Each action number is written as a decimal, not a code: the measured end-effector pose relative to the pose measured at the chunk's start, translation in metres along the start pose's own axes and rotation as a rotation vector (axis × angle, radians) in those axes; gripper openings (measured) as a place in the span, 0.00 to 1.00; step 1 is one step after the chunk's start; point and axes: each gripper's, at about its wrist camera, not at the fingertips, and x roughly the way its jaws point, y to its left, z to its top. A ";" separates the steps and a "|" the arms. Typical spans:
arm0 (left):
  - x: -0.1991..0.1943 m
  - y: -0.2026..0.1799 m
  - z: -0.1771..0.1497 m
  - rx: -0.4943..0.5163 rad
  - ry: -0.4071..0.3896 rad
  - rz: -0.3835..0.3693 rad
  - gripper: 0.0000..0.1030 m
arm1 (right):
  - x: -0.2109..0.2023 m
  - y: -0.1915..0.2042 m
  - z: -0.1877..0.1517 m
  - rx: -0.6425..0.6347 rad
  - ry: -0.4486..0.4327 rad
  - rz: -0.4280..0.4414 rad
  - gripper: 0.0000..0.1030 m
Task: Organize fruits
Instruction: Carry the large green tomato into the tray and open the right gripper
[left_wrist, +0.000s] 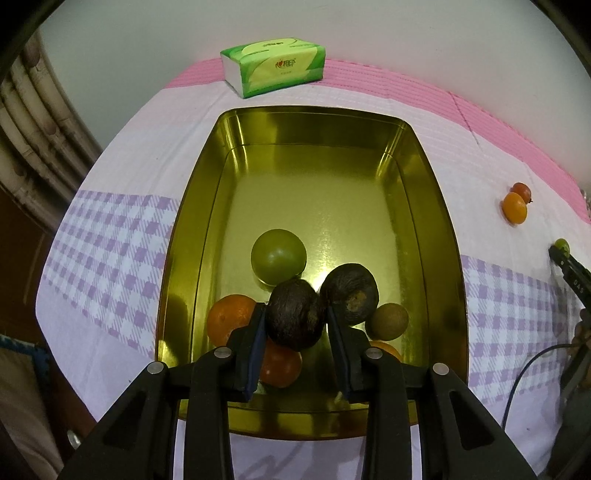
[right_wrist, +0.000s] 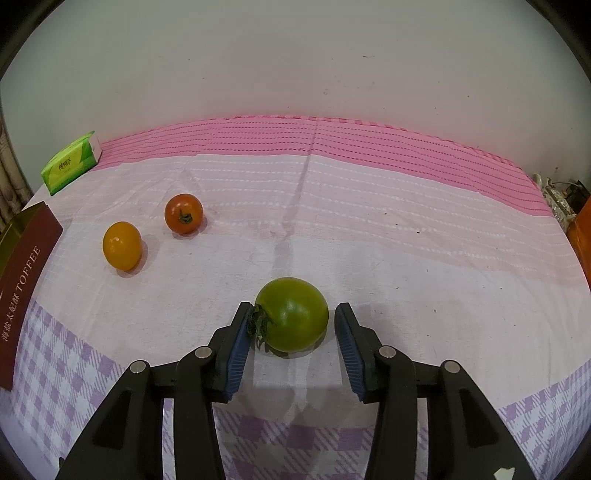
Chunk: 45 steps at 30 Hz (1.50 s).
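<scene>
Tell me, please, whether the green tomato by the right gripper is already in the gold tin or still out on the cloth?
Out: the green tomato lies on the cloth between the right gripper's open pads.

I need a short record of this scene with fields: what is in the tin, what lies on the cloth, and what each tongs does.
tin: gold tin, holds a green fruit, oranges and dark brown fruits
left tongs: left tongs over the tin, around a dark brown fruit; firm grip unclear
right tongs: right tongs open around a green tomato on the cloth; right pad is clear of it
still on cloth: orange fruit, red tomato
far edge: tissue pack
</scene>
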 end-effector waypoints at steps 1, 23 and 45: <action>-0.001 0.000 0.000 0.003 0.000 0.000 0.34 | 0.000 0.000 0.000 0.000 0.000 -0.001 0.41; -0.061 0.030 -0.016 -0.048 -0.175 0.065 0.66 | -0.001 0.010 0.004 0.020 0.022 -0.026 0.32; -0.069 0.070 -0.028 -0.244 -0.174 0.130 0.72 | -0.088 0.237 0.018 -0.350 -0.028 0.474 0.32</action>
